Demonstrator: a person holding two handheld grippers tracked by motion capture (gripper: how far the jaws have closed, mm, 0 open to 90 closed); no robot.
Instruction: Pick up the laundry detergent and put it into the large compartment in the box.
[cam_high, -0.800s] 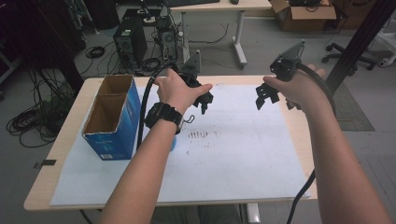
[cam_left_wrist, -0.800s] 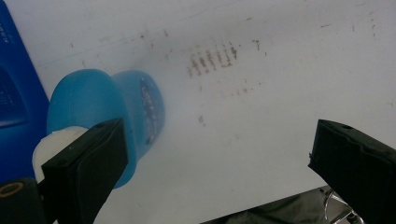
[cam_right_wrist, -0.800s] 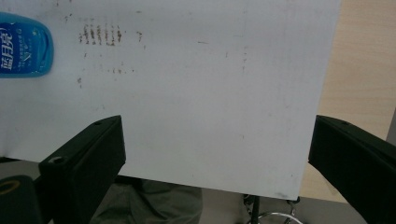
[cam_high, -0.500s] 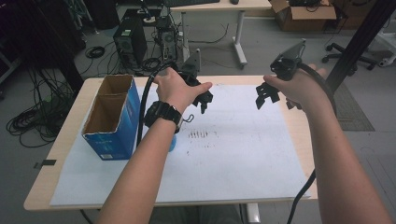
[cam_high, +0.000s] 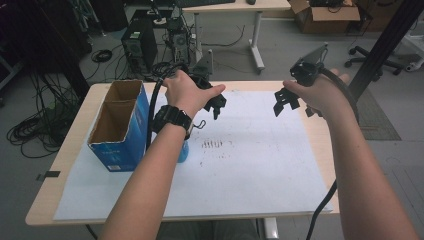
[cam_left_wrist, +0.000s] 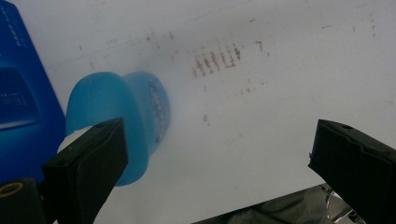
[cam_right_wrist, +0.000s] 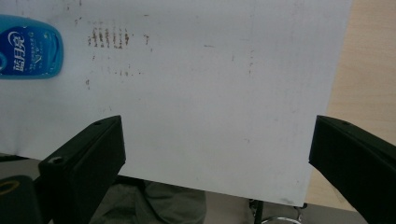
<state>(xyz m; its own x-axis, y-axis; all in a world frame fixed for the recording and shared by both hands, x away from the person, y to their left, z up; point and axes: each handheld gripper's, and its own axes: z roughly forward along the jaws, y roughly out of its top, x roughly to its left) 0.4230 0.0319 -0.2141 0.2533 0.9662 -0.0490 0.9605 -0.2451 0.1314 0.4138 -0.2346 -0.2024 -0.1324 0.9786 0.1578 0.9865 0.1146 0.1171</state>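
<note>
While both tools hover above the tabletop (cam_high: 75, 130) with jaws spread wide and empty, the blue bottle (cam_left_wrist: 119, 121) lies on the white sheet beside the blue box (cam_high: 122, 125). Approach appears pending; the left tool (cam_high: 216, 106) must descend and straddle the bottle. The right tool (cam_high: 284, 100) is idle.

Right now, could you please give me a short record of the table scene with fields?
surface: white paper sheet on a wooden table
box: open blue cardboard box, at the left
bottle: blue bottle lying on the sheet beside the box
left gripper: open, empty, above the sheet
right gripper: open, empty, above the sheet
marks: brown smudges mid-sheet
</note>
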